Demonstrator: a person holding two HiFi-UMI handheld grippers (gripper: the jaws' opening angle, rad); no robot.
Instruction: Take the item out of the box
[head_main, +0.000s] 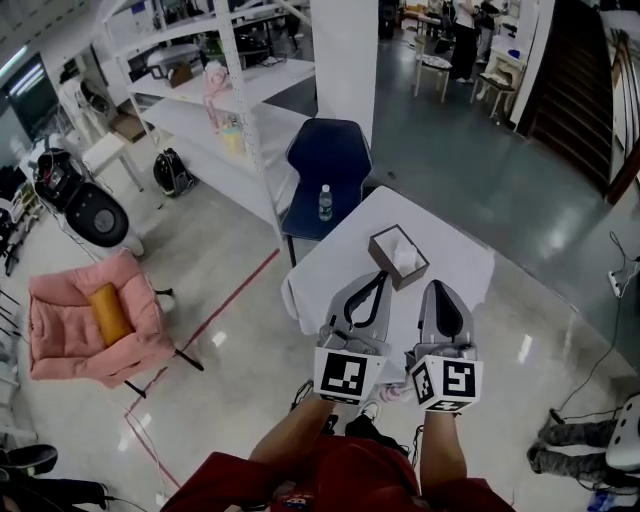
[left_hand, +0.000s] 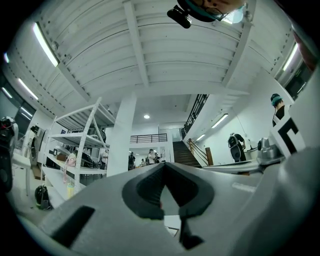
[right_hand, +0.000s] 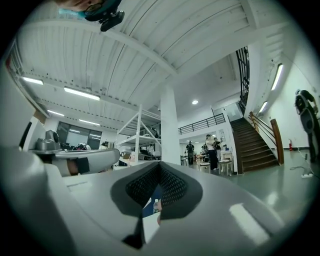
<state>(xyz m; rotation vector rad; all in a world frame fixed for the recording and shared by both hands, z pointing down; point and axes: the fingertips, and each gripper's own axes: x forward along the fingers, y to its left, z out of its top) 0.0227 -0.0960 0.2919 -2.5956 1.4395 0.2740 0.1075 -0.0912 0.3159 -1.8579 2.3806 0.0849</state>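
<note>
Bottom centre of the head view: red sleeves, both forearms reaching up-frame. Each arm carries a marker cube, side by side.

Left gripper – jaws clenched tip to tip and nothing between them. Its own view shows the dark pads meeting at the point. Right gripper – likewise clamped shut and empty, pads together in the right gripper view. The two sit parallel, near each other, over the lower part of the white table.

The box is on the table just beyond the jaw tips, a little right of frame centre. It is brown, open-topped and turned at an angle. White tissue stands inside it, untouched by either gripper. The left tip lies very close to the box's lower-left edge; whether it touches is hard to say from this height.

Past the table's upper-left edge is a clear bottle, seemingly on the seat of a dark blue chair.

Left of frame: a pink armchair with an orange cushion.

Upper left has white shelving. Top centre has a white pillar. A staircase is far right in the right gripper view.
</note>
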